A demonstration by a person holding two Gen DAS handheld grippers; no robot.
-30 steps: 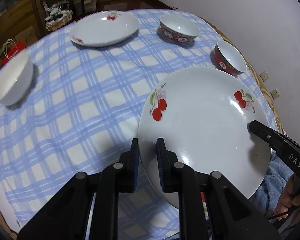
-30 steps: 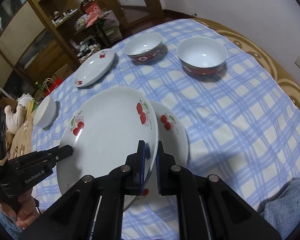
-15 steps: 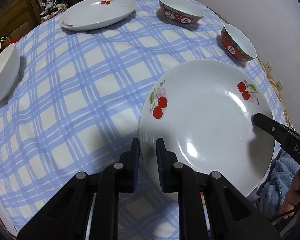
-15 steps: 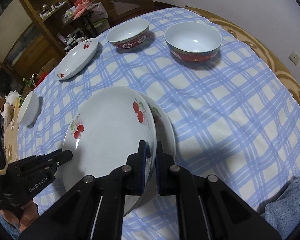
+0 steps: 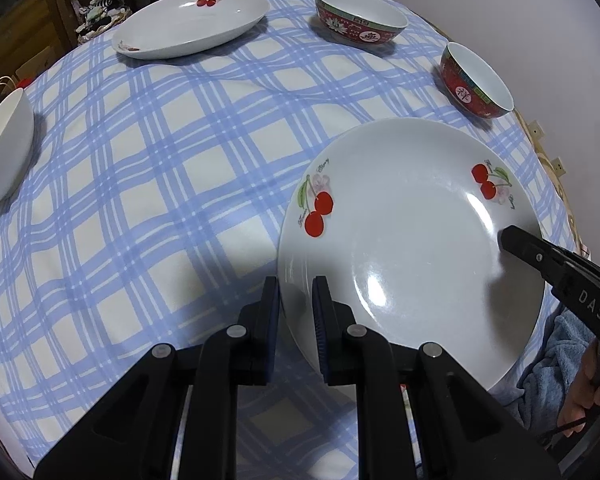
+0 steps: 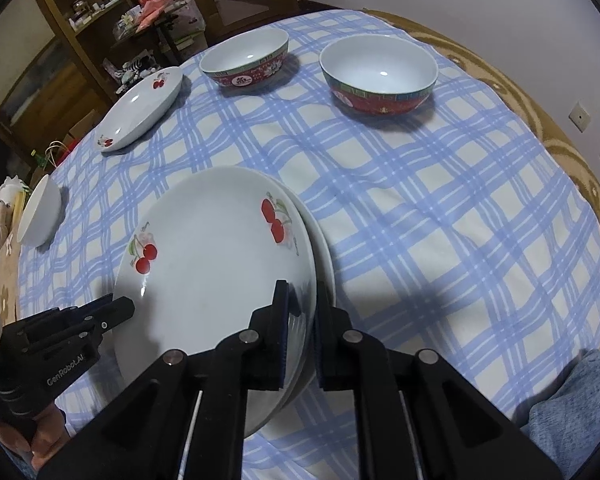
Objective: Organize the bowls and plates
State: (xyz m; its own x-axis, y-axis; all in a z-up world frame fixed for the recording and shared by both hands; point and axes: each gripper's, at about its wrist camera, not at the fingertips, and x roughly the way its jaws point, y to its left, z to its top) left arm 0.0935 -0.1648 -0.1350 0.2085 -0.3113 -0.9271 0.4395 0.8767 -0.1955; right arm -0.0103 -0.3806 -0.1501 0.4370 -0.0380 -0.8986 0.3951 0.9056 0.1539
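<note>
Cherry plate [image 6: 208, 280], pinched at opposite rims by the left gripper [image 5: 296, 312] and right gripper [image 6: 302, 320], has sunk since a second ago and now nests on the lower plate [image 6: 325, 256], hiding its cherries. Beyond this stack sit 2 empty red bowls [image 6: 380, 76], another plate [image 6: 140, 108] and a white bowl [image 6: 40, 212].

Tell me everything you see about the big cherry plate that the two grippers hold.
The plate is round, white and glossy, like glazed ceramic, with two red cherry prints near its rim and nothing on it. The left gripper and the right gripper each clamp its rim on opposite sides. It sits nearly level on or just above a second plate, near the edge of the checked tablecloth.
</note>
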